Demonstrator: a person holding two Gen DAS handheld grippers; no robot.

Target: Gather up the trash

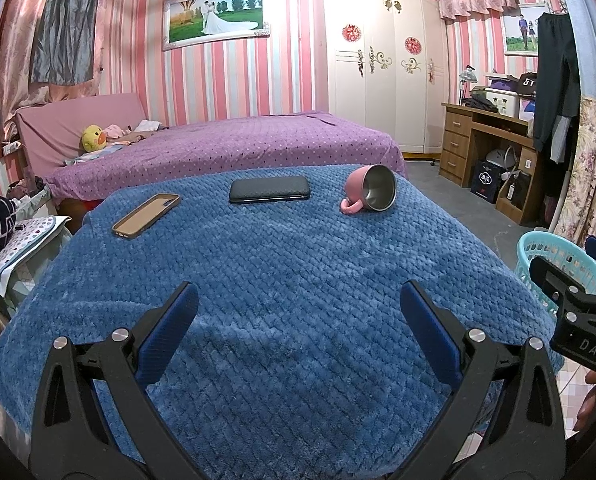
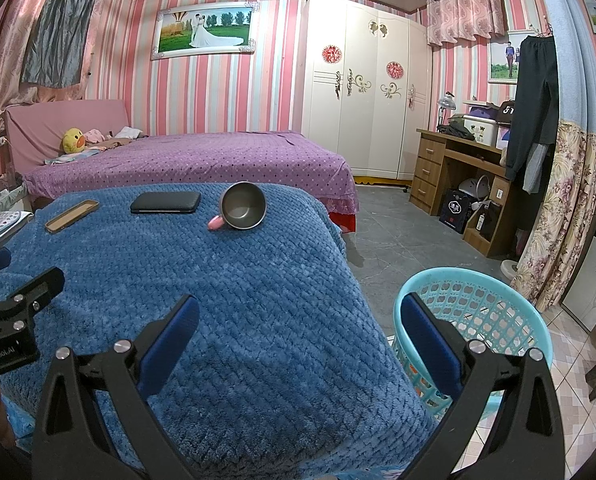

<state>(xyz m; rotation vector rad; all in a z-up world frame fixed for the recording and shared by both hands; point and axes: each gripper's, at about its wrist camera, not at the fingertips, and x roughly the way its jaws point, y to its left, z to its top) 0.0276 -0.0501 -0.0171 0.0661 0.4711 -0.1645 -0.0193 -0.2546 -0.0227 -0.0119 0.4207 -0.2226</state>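
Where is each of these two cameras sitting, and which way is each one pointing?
Left wrist view: sits on the left gripper, looking forward over the blue blanket toward the purple bed; its own two open fingers show below, the right gripper at the right edge.
Right wrist view: sits on the right gripper, facing the same way from further right, above the blanket's edge and the turquoise basket; its open fingers show, the left gripper at left.
Shared: pink mug, black case, phone case, basket.

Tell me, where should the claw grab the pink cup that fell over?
Probably the rim. The pink cup lies on its side on the blue blanket, its opening facing the claws, so one finger could slip inside from the front. Its handle rests against the blanket, harder to pinch.
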